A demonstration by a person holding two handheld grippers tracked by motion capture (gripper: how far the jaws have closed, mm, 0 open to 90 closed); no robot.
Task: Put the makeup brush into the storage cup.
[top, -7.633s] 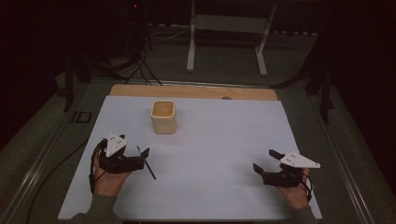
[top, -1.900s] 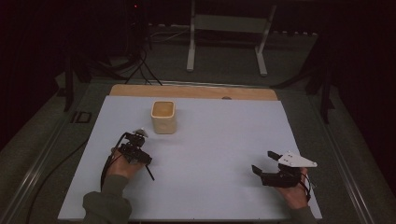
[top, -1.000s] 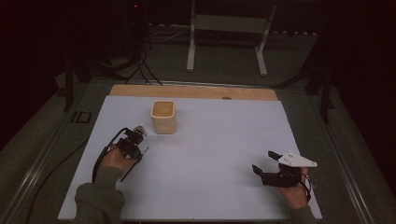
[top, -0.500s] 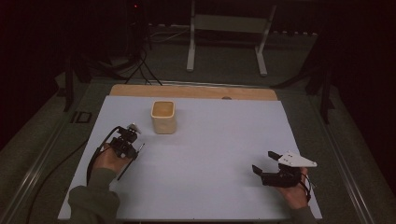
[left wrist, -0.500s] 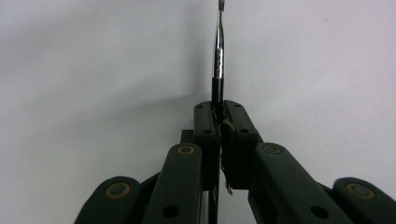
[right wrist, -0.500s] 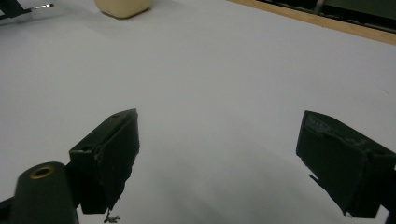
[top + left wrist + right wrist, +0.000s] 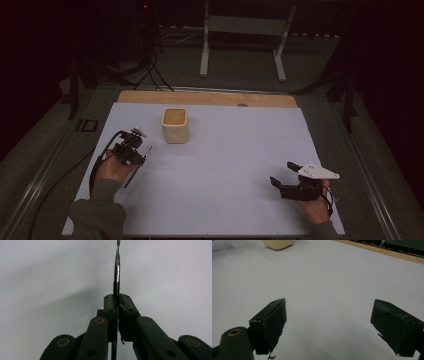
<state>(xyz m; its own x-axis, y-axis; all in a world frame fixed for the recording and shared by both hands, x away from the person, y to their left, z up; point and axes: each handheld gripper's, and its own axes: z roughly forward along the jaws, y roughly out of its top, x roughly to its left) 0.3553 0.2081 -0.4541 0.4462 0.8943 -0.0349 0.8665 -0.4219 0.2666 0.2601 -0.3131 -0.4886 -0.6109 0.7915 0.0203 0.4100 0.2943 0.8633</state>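
At nine o'clock of the cream cup, my left gripper, clamped on a thin pen, has pulled back from it, while my right gripper gapes empty.

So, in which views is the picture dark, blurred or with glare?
High view: the room behind is nearly black, the white sheet evenly lit and sharp. Left gripper view: the left gripper looks sharp, the thin tool it clamps shows a bright glint and a soft shadow beside it. Right gripper view: the near black fingers are soft, and the cup is cut off at the top.
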